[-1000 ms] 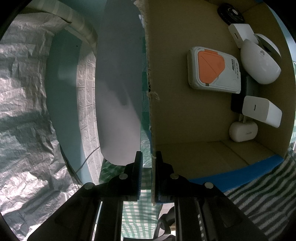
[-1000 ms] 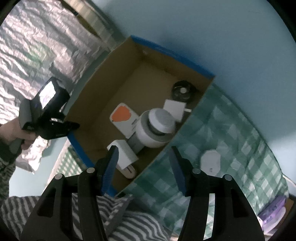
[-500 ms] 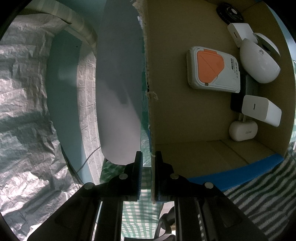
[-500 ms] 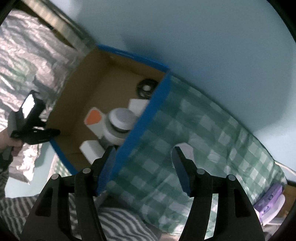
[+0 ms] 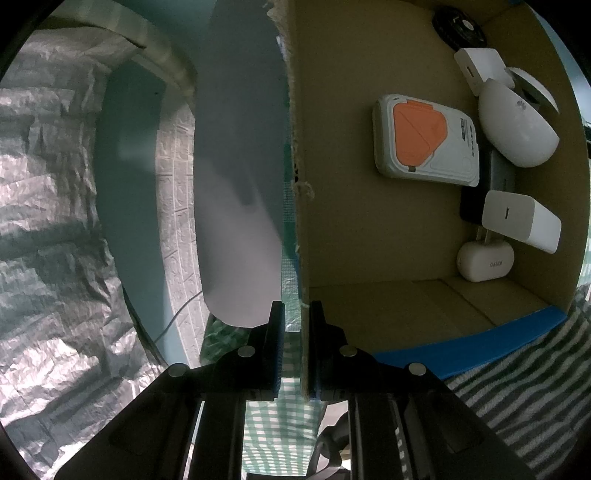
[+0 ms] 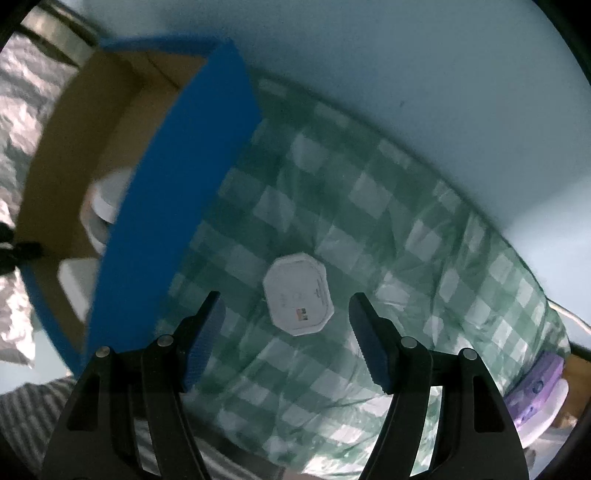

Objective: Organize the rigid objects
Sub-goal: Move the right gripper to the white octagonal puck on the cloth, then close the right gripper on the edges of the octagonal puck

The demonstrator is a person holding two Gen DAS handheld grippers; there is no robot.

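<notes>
My left gripper [image 5: 296,332] is shut on the wall of the cardboard box [image 5: 332,184]. The box holds a white device with an orange panel [image 5: 424,147], a white rounded router [image 5: 517,129], a white adapter [image 5: 521,221], a small white charger [image 5: 484,258], another white block [image 5: 480,68] and a black round item [image 5: 458,27]. My right gripper [image 6: 288,325] is open, just above a white octagonal device [image 6: 299,293] lying on the green checked cloth [image 6: 388,221], beside the box's blue outer wall [image 6: 173,206].
Crinkled silver foil [image 5: 48,221] covers the left. A pale blue wall [image 6: 406,55] rises behind the cloth. A purple and white object [image 6: 535,391] lies at the cloth's right edge. Striped fabric [image 5: 517,369] lies in front of the box.
My right gripper has swung away from over the box, rightward and down toward the white octagonal device, which now lies between its open fingers. The left gripper has held still on the box wall.
</notes>
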